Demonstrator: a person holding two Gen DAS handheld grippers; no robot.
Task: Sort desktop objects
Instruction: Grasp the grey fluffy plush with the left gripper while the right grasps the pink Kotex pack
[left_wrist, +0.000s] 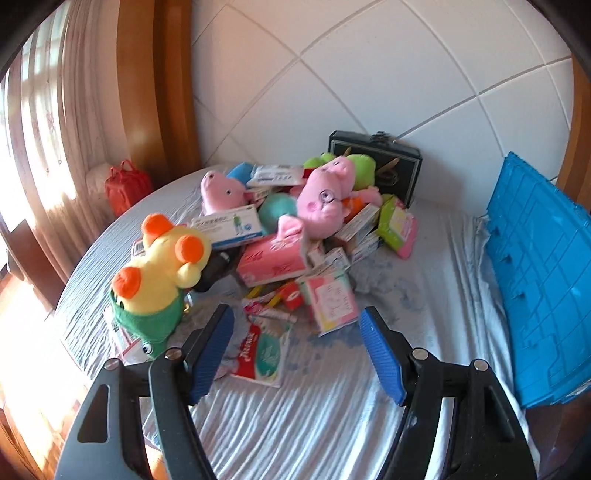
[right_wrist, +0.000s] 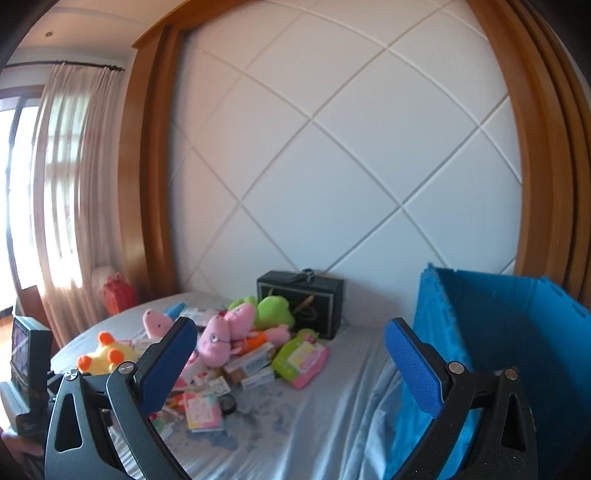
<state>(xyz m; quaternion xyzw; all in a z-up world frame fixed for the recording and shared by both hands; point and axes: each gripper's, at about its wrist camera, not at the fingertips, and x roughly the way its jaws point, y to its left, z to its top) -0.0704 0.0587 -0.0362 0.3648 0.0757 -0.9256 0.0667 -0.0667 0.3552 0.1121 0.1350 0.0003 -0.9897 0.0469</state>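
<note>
Both tongs stand spread with nothing between their blue pads: the left tongs (left_wrist: 297, 350) angle down over the near edge of the heap, the right tongs (right_wrist: 290, 354) are held more level, just beside the blue plastic crate (right_wrist: 517, 332) at the right edge of the surface (left_wrist: 314, 413), a round table under a pale blue wrinkled cloth.

Nearest the left tongs lie a flat red-and-green tissue packet (left_wrist: 264, 354), just ahead of the left pad, and a pink-and-white card pack (left_wrist: 332, 299) slightly beyond, toward the right pad. Both look light and thin; the film wrap may be slippery, so a pinch across a raised edge seems safest.

Left of them sits a yellow plush duck with orange feet (left_wrist: 162, 266), soft and light, easily squeezed at the body. Pink plush pigs (left_wrist: 325, 199) top the heap toward the far edge, well apart from either tongs.
</note>
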